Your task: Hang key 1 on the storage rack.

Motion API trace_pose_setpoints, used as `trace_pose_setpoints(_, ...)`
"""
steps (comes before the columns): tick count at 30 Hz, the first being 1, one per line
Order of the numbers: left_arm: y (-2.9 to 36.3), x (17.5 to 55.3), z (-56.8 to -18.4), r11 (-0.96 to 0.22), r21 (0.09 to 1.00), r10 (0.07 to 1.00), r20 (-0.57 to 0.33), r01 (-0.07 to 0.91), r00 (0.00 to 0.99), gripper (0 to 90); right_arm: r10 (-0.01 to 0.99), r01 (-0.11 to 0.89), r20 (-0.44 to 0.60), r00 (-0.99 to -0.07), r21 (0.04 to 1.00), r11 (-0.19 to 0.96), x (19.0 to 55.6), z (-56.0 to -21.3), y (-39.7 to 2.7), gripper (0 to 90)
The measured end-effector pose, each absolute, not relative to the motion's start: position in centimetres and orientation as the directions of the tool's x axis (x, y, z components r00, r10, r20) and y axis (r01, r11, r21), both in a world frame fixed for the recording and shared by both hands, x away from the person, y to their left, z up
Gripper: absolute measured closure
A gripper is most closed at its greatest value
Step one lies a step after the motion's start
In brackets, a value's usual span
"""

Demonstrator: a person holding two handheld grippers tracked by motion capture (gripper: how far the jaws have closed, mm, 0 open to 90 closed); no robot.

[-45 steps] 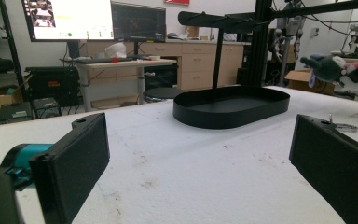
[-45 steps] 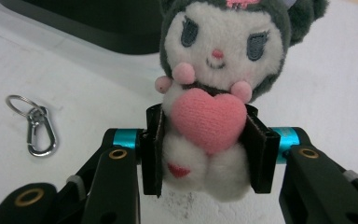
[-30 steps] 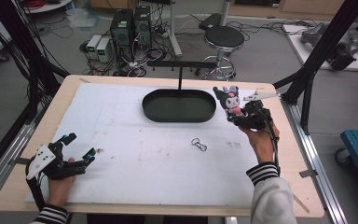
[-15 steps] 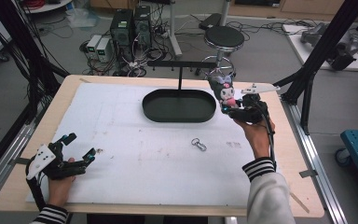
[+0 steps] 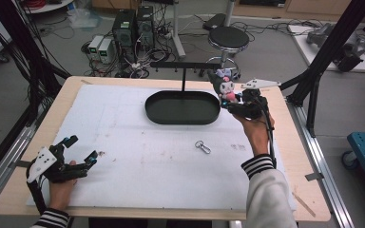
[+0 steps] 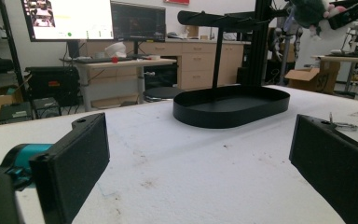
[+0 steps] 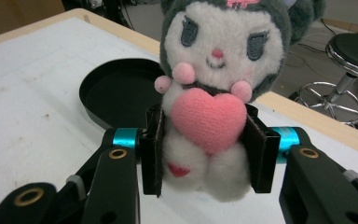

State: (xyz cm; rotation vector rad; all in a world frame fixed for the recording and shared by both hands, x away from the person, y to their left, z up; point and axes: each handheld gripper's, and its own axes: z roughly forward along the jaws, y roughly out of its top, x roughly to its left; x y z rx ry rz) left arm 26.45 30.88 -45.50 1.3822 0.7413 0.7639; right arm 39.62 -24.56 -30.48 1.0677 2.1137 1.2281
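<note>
A plush doll [image 7: 216,93] with a white face, dark grey hood and pink heart sits between the pads of my right gripper [image 7: 204,154], which is shut on its body. In the high view the doll [image 5: 225,85] is held up in the air by my right gripper [image 5: 231,102], just right of the black oval tray [image 5: 182,108] and near the right end of the black rack bar [image 5: 185,65]. A small metal clasp [image 5: 202,146] lies on the white mat. My left gripper [image 5: 80,151] rests at the near left, jaws wide apart with nothing between them; its pads [image 6: 79,158] frame the tray [image 6: 233,105].
The tray's black T-shaped stand [image 5: 182,78] rises behind it with small hooks along the bar. The white mat [image 5: 138,147] covers most of the wooden table [image 5: 294,156]. A stool [image 5: 228,40] and computer boxes [image 5: 132,23] stand on the floor beyond the far edge.
My right gripper has lifted the doll and carried it left and toward the far side, closer to the rack bar's right end. The left gripper has stayed put.
</note>
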Motion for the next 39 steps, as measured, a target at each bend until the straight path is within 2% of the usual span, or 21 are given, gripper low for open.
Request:
trace_pose_setpoints(17, 30.9, 26.5, -45.5, 0.041, 0.999, 0.827, -0.014, -0.036, 0.562, 5.3, 0.821, 0.405, -0.013, -0.571, 0.866, 0.295, 42.0, -29.5, -23.0, 57.0)
trace_pose_setpoints(39, 30.9, 26.4, -45.5, 0.038, 0.999, 0.827, -0.011, -0.036, 0.563, 5.3, 0.839, 0.409, 0.026, -0.543, 0.881, 0.237, 44.1, -30.1, -23.7, 56.9)
